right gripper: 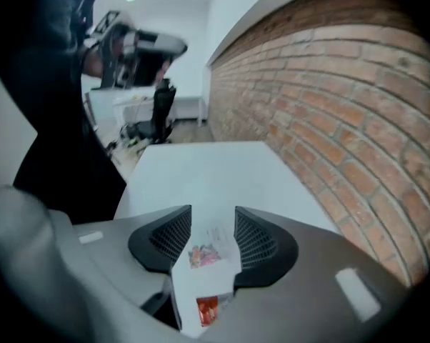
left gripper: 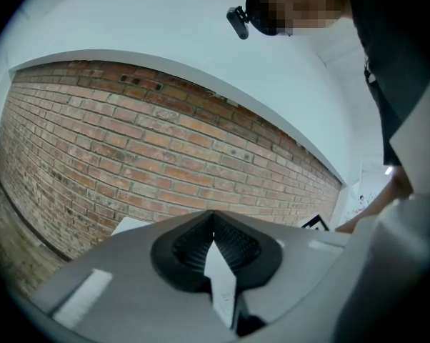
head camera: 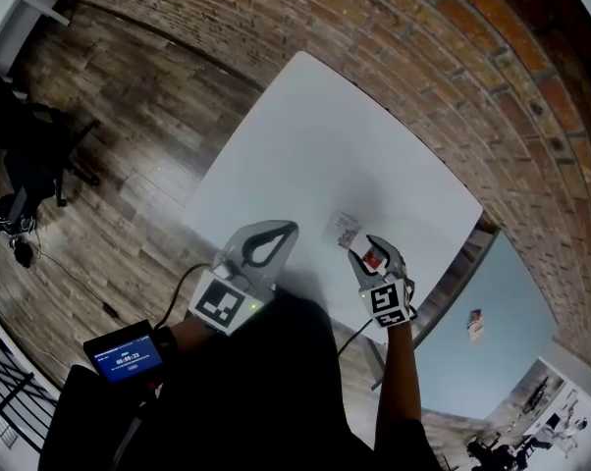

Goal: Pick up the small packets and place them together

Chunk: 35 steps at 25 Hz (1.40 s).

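My right gripper (head camera: 371, 249) hangs above the near right part of the white table (head camera: 315, 145), shut on a small white packet (head camera: 374, 261) with red print. In the right gripper view that packet (right gripper: 208, 263) stands between the ribbed pads of the gripper (right gripper: 213, 224), with the table (right gripper: 201, 170) below. A second small packet (head camera: 346, 229) lies flat on the table just beyond it, to the left. My left gripper (head camera: 288, 229) is over the table's near edge, pointing at the brick wall. Its jaws (left gripper: 213, 224) meet at the tips and pinch a thin white packet (left gripper: 221, 281) seen edge-on.
A brick wall (head camera: 443, 77) runs along the table's far and right sides. Wooden floor (head camera: 129, 135) lies to the left, with a dark office chair (head camera: 26, 155) on it. A small screen (head camera: 124, 353) sits on the left forearm. A lower light-blue surface (head camera: 492, 312) shows past the table's right corner.
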Tool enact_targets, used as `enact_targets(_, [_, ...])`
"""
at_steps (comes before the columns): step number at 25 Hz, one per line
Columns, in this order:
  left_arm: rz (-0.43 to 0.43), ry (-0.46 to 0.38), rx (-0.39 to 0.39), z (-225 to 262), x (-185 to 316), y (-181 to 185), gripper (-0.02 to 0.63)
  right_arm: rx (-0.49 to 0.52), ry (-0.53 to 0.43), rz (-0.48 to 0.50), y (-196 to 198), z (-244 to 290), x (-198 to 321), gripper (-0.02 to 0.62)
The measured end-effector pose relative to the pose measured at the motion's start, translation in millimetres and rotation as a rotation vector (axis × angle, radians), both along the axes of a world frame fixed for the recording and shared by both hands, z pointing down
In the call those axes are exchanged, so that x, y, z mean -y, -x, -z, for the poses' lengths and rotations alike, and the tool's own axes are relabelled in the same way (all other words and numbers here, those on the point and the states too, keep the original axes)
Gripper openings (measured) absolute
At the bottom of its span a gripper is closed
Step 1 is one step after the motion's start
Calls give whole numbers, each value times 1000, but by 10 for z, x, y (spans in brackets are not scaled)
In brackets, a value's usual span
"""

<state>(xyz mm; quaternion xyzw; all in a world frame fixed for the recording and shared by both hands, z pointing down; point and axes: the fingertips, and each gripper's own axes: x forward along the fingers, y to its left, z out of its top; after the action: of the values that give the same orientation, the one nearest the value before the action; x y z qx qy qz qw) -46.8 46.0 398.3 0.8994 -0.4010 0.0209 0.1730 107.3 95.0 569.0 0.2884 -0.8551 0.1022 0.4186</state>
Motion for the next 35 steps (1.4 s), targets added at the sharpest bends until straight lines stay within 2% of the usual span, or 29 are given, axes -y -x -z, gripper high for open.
enact_targets(2, [-18, -16, -9, 45, 16, -44, 0, 190, -141, -184, -17, 549, 69, 122])
enact_targets(4, [-38, -24, -27, 99, 33, -85, 0, 366, -265, -339, -4, 1059, 93, 3])
enact_targets(5, [-48, -26, -37, 121, 44, -107, 0, 421, -310, -397, 9, 1257, 82, 3])
enact_targets(7, [-80, -23, -51, 129, 58, -176, 0, 469, -397, -486, 52, 1578, 68, 3])
enact_targets(9, [-129, -7, -59, 95, 56, -289, 0, 457, -475, -555, 98, 1806, 66, 3])
enact_targets(12, [-202, 0, -67, 49, 12, -484, 0, 428, -537, -635, 129, 2012, 35, 3])
enact_targets(18, [-264, -37, -84, 103, -126, -731, 0, 394, -604, -689, 32, 2128, -298, 3])
enact_targets(25, [-204, -56, -82, 189, -319, -855, 0, 387, -616, -741, -337, 2149, -567, 3])
enact_targets(30, [-179, -94, -40, 268, -477, -1098, 0, 465, -670, -737, -536, 2328, -560, 2])
enact_targets(35, [-167, -167, -29, 473, -533, -1277, 0, 479, -708, -653, -552, 2501, -513, 0])
